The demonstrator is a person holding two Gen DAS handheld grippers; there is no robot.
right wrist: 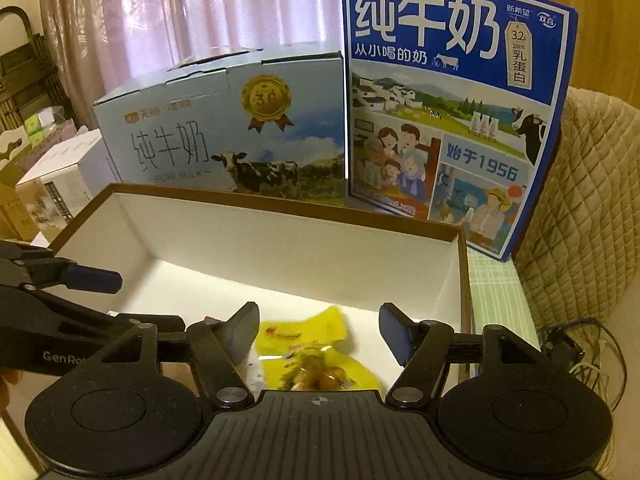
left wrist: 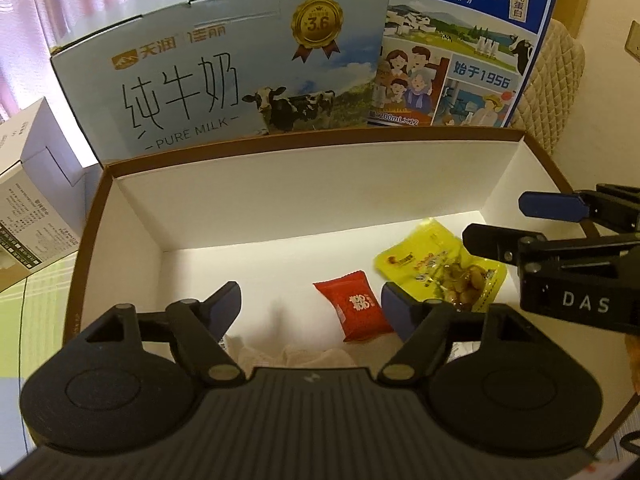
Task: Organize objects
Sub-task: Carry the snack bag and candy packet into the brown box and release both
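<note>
Nearest the lens, the left gripper (left wrist: 311,304) hangs over the front of the white cardboard box (left wrist: 280,188), its jaws wide with nothing between them. Just past them a red candy packet (left wrist: 354,310) lies flat on the box floor, and some crumpled pale wrapping (left wrist: 296,354) sits right under the gripper's body. The right gripper (right wrist: 319,330) pokes in from the right side of the box, jaws also standing wide, empty, over a yellow snack pouch (right wrist: 312,356) that lies on the floor below them.

So both snacks look dropped in already. Risk from here, probably: both tools are crowded into the same end of the box, so pulling one out carelessly could knock the other or catch the brown rim and drag the box. Two milk cartons, the pale blue (right wrist: 224,128) and the dark blue (right wrist: 452,120), stand just behind, easy to tip.
</note>
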